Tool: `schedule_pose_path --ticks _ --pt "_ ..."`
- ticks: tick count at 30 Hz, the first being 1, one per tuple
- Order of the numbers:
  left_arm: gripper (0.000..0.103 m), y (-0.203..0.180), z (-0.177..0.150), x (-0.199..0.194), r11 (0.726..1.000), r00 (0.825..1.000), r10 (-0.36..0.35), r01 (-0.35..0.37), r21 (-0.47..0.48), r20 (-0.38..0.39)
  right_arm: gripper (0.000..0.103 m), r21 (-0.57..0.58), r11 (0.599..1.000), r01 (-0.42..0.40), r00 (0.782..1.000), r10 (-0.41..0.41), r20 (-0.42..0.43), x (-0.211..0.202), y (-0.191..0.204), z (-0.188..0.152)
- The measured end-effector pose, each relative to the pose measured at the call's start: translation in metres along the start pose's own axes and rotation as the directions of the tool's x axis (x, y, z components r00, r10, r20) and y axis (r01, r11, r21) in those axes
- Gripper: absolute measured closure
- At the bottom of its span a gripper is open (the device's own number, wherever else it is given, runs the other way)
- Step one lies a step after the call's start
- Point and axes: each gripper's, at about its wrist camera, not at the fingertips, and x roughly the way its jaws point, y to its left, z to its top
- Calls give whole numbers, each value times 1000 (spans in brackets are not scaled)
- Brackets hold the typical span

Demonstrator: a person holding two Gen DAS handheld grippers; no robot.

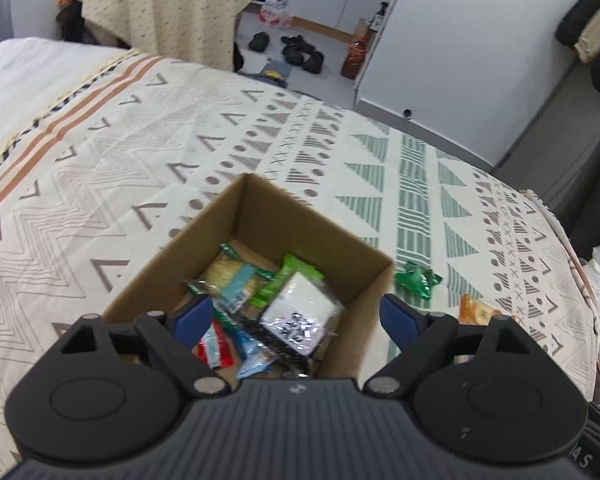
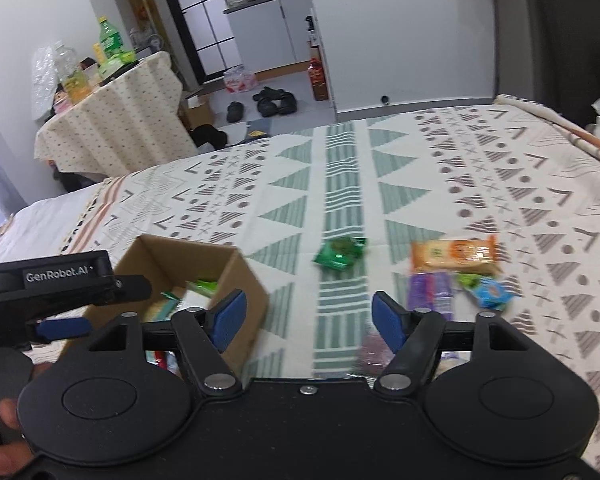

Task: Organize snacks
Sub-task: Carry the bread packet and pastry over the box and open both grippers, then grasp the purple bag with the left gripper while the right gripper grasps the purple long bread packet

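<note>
A cardboard box [image 1: 308, 216] [image 2: 240, 276] stands on the patterned bed cover and holds several snack packets, among them a clear packet with a white block [image 1: 304, 312]. My left gripper [image 1: 296, 318] hovers open above the box, nothing pressed between its blue pads. My right gripper [image 2: 308, 318] is open over bare cover, right of the box, with nothing between its fingers. Loose on the cover lie a green packet [image 1: 416, 278] [image 2: 340, 254], an orange packet [image 2: 454, 254] [image 1: 476, 312], a purple packet [image 2: 430, 290] and a small blue packet [image 2: 494, 292].
The left gripper's body [image 2: 48, 284] and a hand [image 2: 4, 440] fill the lower left of the right wrist view. Beyond the bed's edge are shoes on the floor [image 2: 276, 104], a cloth-covered table with bottles [image 2: 112, 120] and a white wall panel [image 1: 460, 48].
</note>
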Motion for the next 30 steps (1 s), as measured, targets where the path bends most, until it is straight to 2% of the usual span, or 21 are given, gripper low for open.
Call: schedule_pose_path --ticks 4,12,24,30 --pt "10 -16 -9 -4 1000 999 7 -8 21 31 23 8 1000 20 1000 -20 14 -12 -18 -2" --pt "7 -53 -27 -8 995 997 -48 43 95 57 10 50 998 25 999 -28 46 -31 -56 -10" --pt "6 -87 -49 0 981 995 -90 80 177 47 4 88 995 48 998 -52 42 -42 -107 -24" --pt "6 -102 -60 9 971 992 -125 116 207 31 3 120 992 29 998 -36 56 -42 -130 -32"
